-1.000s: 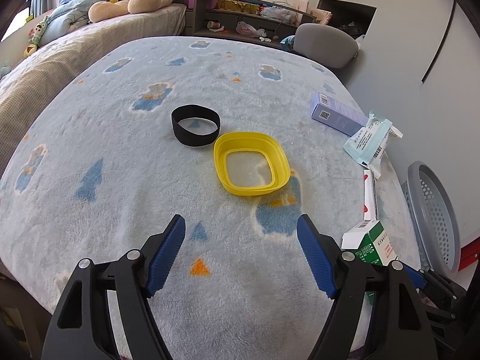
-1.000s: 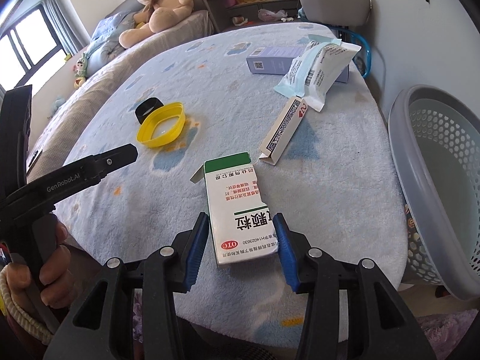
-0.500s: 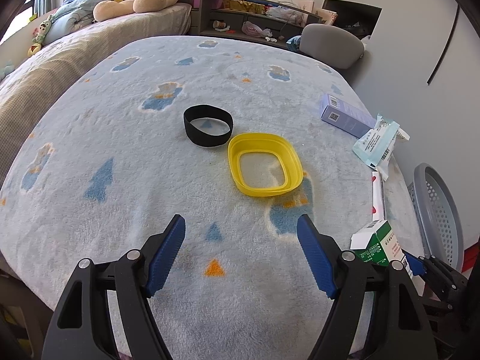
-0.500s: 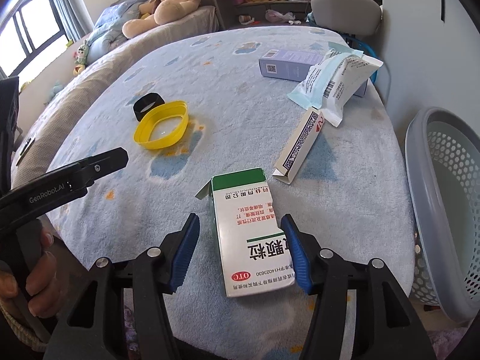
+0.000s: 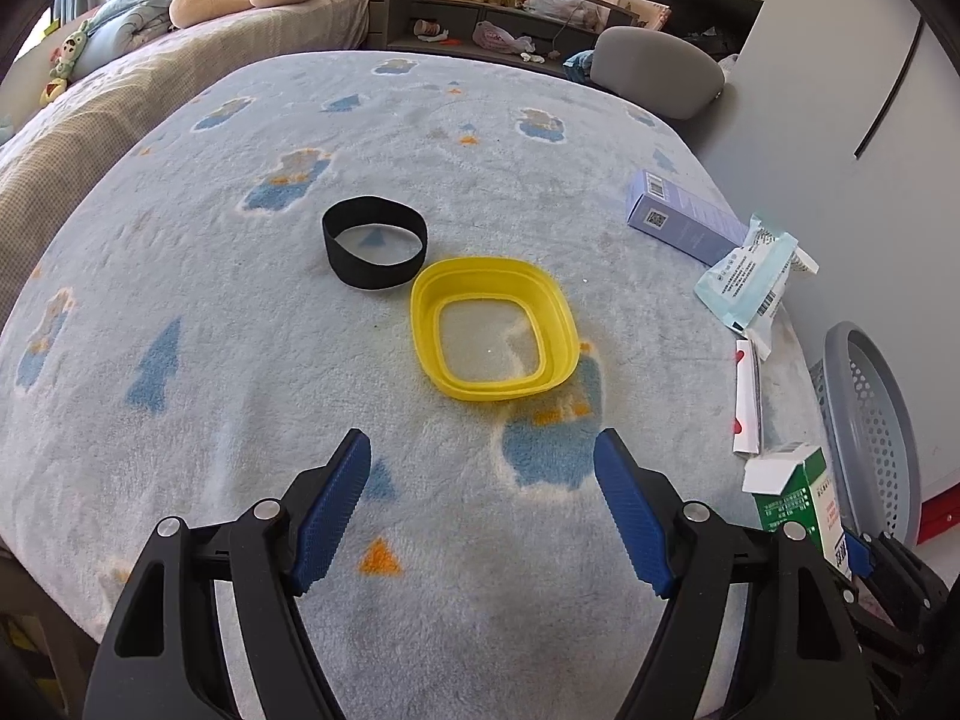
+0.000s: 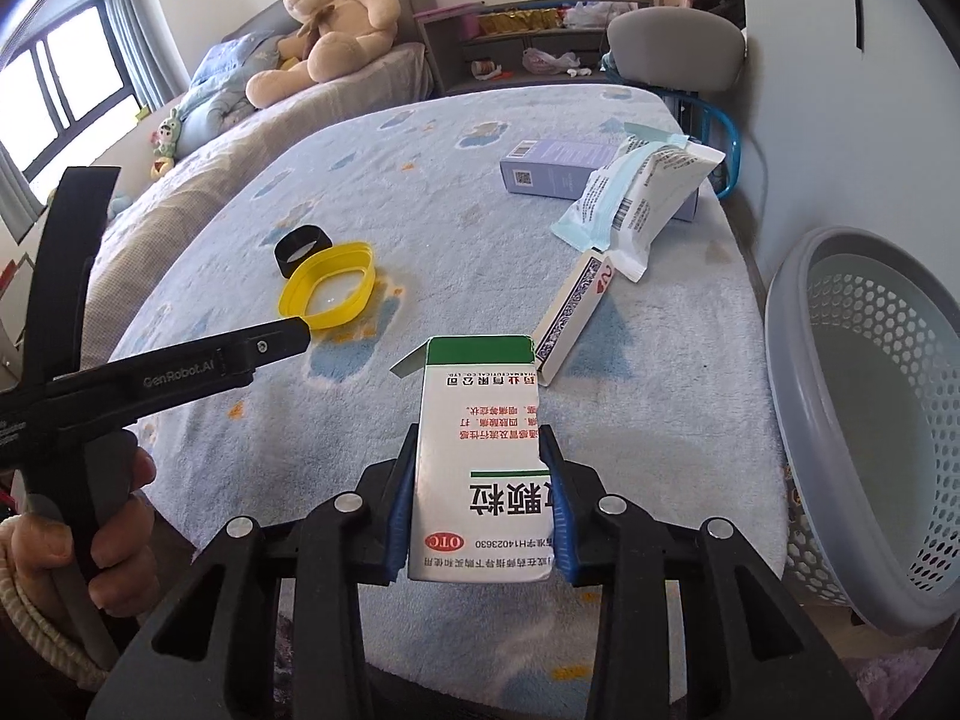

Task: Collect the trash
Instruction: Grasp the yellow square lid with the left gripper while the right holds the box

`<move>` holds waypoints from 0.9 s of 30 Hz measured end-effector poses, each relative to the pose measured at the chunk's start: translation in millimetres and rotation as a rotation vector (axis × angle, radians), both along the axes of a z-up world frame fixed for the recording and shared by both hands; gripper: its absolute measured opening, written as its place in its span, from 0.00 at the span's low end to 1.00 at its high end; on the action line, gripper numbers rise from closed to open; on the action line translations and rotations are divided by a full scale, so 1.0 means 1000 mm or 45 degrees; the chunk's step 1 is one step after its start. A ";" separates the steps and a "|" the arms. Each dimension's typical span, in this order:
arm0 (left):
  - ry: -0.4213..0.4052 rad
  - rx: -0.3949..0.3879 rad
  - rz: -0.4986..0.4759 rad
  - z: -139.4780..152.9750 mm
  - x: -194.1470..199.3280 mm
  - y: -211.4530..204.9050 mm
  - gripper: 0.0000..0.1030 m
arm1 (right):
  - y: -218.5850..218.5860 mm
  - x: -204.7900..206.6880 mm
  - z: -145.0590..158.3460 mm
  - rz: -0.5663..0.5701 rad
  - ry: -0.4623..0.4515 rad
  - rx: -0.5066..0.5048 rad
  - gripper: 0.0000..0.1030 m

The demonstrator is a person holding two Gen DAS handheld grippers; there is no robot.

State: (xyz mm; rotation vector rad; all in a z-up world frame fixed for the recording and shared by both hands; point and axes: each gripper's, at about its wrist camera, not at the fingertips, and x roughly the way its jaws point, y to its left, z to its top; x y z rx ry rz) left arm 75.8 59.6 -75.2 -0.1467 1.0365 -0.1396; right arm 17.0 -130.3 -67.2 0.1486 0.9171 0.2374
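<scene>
Medicine box [image 6: 480,468], white with a green end, is pinched between the right gripper's [image 6: 480,516] blue pads at the near edge of the table [image 6: 420,192], end flap open; the jaws have just been closing onto its sides. Left gripper [image 5: 483,510] hovers with jaws spread and nothing between them, near the yellow ring [image 5: 493,329] and black band [image 5: 375,250]. Grey basket [image 6: 864,396] stands beside the table on the right. Card box [image 6: 573,318], wrapper [image 6: 636,204] and purple box [image 6: 558,171] lie farther back.
</scene>
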 end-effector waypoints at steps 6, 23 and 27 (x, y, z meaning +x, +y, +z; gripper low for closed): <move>0.047 0.025 -0.001 -0.011 0.023 -0.014 0.71 | -0.012 -0.003 0.000 -0.023 -0.007 0.044 0.35; 0.038 0.162 0.030 -0.021 0.061 -0.035 0.71 | -0.030 -0.004 -0.002 -0.038 -0.015 0.135 0.35; 0.018 0.191 0.034 -0.022 0.064 -0.038 0.68 | -0.032 -0.004 -0.002 -0.045 -0.016 0.136 0.35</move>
